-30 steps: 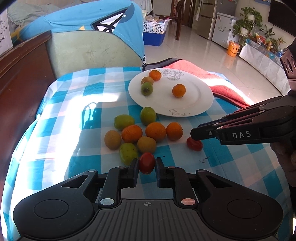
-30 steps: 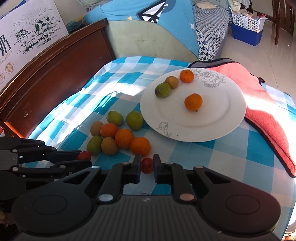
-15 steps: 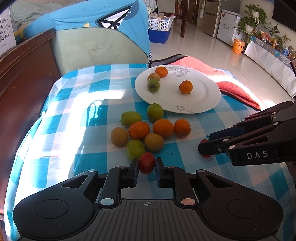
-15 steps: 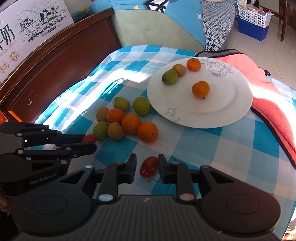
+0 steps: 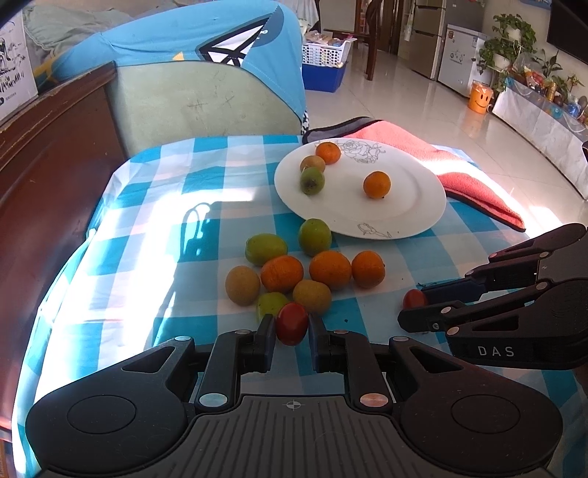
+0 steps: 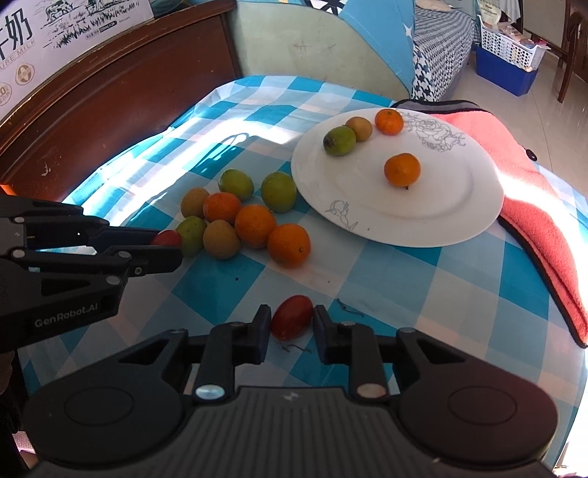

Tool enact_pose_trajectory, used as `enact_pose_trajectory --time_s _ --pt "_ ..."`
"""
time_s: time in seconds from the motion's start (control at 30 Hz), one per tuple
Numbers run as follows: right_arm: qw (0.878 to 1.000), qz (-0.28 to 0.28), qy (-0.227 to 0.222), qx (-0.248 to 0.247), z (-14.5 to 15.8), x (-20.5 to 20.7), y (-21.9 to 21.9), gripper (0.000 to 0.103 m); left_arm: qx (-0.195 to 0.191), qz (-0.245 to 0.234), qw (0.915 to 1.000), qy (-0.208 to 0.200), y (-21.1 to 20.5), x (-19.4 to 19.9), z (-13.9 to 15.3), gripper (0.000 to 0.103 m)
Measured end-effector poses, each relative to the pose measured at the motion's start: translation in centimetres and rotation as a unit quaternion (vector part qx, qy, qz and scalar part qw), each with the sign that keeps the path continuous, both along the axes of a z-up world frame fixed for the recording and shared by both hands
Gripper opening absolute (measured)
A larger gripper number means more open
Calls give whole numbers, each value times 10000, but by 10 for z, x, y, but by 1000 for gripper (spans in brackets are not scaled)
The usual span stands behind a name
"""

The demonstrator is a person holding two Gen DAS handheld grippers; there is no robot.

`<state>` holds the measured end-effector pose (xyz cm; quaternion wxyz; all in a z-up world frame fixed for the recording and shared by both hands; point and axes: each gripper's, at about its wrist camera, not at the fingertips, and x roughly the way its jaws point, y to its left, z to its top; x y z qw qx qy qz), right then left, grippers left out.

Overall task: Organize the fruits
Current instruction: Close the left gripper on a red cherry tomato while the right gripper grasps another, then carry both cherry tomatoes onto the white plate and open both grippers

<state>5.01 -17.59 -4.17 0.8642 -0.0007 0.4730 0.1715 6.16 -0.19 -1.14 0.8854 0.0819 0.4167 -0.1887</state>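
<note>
My left gripper [image 5: 291, 325] is shut on a small red tomato [image 5: 291, 323], held just above the checked cloth near a cluster of several orange and green fruits [image 5: 305, 268]. In the right wrist view the left gripper [image 6: 172, 246] shows at the left with its tomato [image 6: 167, 238]. My right gripper [image 6: 291, 323] has its jaws closing on a second red tomato [image 6: 292, 317], and both pads touch it. That tomato [image 5: 413, 298] sits at the right gripper's [image 5: 411, 307] tips in the left wrist view. A white plate [image 5: 404, 217] [image 6: 422, 220] holds two oranges and two greenish fruits.
A pink towel [image 6: 533, 206] lies right of the plate at the table's edge. A dark wooden headboard [image 6: 110, 106] and a green cushion under a blue cover [image 5: 205, 99] stand behind the table. A milk carton box [image 6: 55, 29] sits on the headboard.
The right gripper's jaws widened around its tomato half a second ago and have narrowed onto it again. The left gripper keeps hold of its tomato in the same spot.
</note>
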Motion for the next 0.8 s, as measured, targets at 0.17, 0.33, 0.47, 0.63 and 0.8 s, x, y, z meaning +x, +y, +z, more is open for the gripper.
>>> enact_pose_trajectory --time_s 0.17,0.33,0.47,0.63,0.8 --pt "9995 -83 -262 168 19 3 -7 25 -153 36 9997 -181 -3 7 11 16" --pt "9973 -245 -583 380 45 12 -25 25 -282 -80 9988 -392 -13 21 22 16" --pt "9955 -393 -715 481 58 23 -40 25 -395 -225 9978 -485 -23 31 30 16" --pt "9946 -445 -835 424 64 39 -54 25 -609 -317 9965 -469 -35 47 35 16" --pt "9935 -800 -627 518 57 59 -75 25 -646 -388 9965 -367 -50 64 25 16"
